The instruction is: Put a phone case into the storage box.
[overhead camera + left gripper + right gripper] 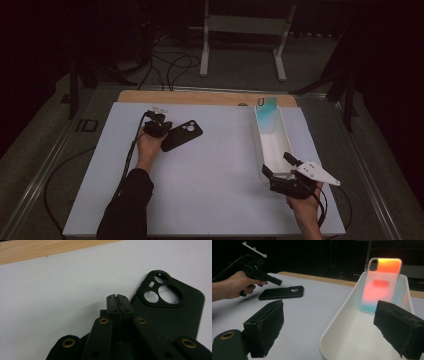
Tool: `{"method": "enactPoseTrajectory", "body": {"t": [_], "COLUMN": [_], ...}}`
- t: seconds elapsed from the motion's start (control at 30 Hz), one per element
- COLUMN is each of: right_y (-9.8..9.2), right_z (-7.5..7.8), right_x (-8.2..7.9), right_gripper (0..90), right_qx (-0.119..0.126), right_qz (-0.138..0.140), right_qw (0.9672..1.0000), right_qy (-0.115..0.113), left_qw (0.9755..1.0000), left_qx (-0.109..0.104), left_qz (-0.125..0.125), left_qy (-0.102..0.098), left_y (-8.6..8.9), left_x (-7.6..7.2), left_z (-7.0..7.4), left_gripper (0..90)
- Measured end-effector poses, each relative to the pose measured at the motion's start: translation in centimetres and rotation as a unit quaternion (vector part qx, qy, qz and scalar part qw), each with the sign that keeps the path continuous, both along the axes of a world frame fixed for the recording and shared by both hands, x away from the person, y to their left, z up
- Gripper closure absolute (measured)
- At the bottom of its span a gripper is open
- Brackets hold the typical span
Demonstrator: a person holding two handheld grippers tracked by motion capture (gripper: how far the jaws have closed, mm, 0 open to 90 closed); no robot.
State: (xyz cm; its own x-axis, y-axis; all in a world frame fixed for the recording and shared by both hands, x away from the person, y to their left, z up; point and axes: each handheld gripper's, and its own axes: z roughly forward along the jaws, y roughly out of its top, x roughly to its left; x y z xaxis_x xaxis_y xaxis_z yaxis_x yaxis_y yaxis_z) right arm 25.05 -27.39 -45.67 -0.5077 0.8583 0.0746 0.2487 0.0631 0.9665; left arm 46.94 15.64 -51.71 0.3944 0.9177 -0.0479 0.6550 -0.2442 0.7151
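Note:
A black phone case (181, 135) lies flat on the white board, camera cut-outs up (172, 312). My left gripper (163, 128) sits at the case's left end with its jaws pressed together (117, 299) and nothing between them; the case lies just beside the tips. In the right gripper view the left gripper (278, 281) hovers a little above the case (281, 293). A white tray (276, 145) stands at the right, and a phone in an orange-to-teal case (382, 285) leans upright at its far end (266, 112). My right gripper (278, 165) is open at the tray's near end (329, 322).
The white board (215, 175) covers most of the table, with a wooden strip (200, 97) along its far edge. Cables (170, 65) and a white metal stand (242, 25) are on the floor beyond. The left gripper's cable (129, 160) trails along the forearm.

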Motion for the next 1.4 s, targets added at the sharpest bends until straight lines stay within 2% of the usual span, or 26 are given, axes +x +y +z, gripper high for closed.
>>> {"method": "enactPoseTrajectory", "body": {"t": [0.13, 0.2, 0.37, 0.5, 0.53, 0.6, 0.73, 0.9, 0.93, 0.97, 1.0, 1.03, 1.13, 1.2, 1.23, 1.37, 1.4], "right_y": [-0.1, -0.1, -0.2, 0.0, 0.0, 0.0, 0.0, -0.1, -0.1, -0.1, -0.1, -0.1, -0.1, 0.0, 0.0, 0.1, 0.2], "right_z": [0.0, 0.0, 0.0, 0.0, 0.0, 0.0, 0.0, 0.1, 0.1, 0.1, 0.1, 0.1, 0.1, 0.1, 0.1, 0.0, 0.0], "right_x": [0.0, 0.0, 0.0, 0.0, 0.0, 0.0, 0.0, -0.1, -0.1, -0.1, -0.1, -0.1, -0.1, -0.1, -0.1, -0.1, 0.0], "right_gripper": [9.1, 9.2, 9.2, 9.2, 9.2, 9.2, 9.2, 9.2, 9.2, 9.2, 9.2, 9.2, 9.2, 9.2, 9.2, 9.2, 9.2], "right_qx": [0.003, 0.003, 0.003, 0.0, 0.0, -0.001, 0.0, 0.0, 0.0, 0.0, 0.001, 0.0, 0.0, -0.003, -0.003, -0.007, -0.007], "right_qz": [0.0, 0.0, -0.001, 0.001, 0.002, 0.001, 0.0, -0.002, -0.002, -0.002, -0.001, -0.001, -0.001, 0.0, 0.0, 0.002, 0.001], "right_qw": [1.0, 1.0, 1.0, 1.0, 1.0, 1.0, 1.0, 1.0, 1.0, 1.0, 1.0, 1.0, 1.0, 1.0, 1.0, 1.0, 1.0], "right_qy": [0.001, 0.001, 0.001, 0.003, 0.003, 0.002, 0.002, 0.0, 0.001, 0.001, 0.001, 0.001, 0.0, 0.001, 0.001, 0.002, 0.003], "left_qw": [1.0, 0.9999, 0.9999, 0.9996, 0.9989, 0.9989, 0.997, 0.9938, 0.9925, 0.9925, 0.9914, 0.9914, 0.9902, 0.9902, 0.9902, 0.9887, 0.9878], "left_qx": [0.0, 0.008, 0.004, 0.015, 0.031, 0.028, 0.033, 0.039, 0.037, 0.037, 0.039, 0.039, 0.034, 0.023, 0.023, 0.016, 0.02], "left_qz": [0.007, 0.009, 0.002, -0.014, -0.029, -0.033, -0.065, -0.097, -0.108, -0.108, -0.117, -0.117, -0.127, -0.129, -0.129, -0.14, -0.148], "left_qy": [0.005, 0.005, 0.01, 0.018, 0.017, 0.021, 0.026, 0.038, 0.042, 0.042, 0.045, 0.045, 0.048, 0.048, 0.048, 0.05, 0.045], "left_y": [-0.3, -0.7, -0.6, -0.8, -1.0, -1.1, -1.9, -2.9, -3.0, -3.0, -3.1, -3.1, -2.9, -2.6, -2.6, -2.3, -2.4], "left_x": [0.4, 0.5, 0.4, -0.1, -0.5, -0.7, -1.5, -2.9, -3.6, -3.6, -4.4, -4.4, -5.9, -7.4, -7.4, -9.3, -10.0], "left_z": [-0.4, -0.4, -0.4, -0.4, -0.6, -0.5, -0.3, -0.1, 0.0, 0.0, 0.1, 0.1, 0.1, 0.1, 0.1, 0.1, 0.1], "left_gripper": [90.0, 90.0, 90.0, 90.0, 90.0, 90.0, 90.0, 90.0, 90.0, 90.0, 90.0, 90.0, 90.0, 90.0, 90.0, 90.0, 90.0]}}
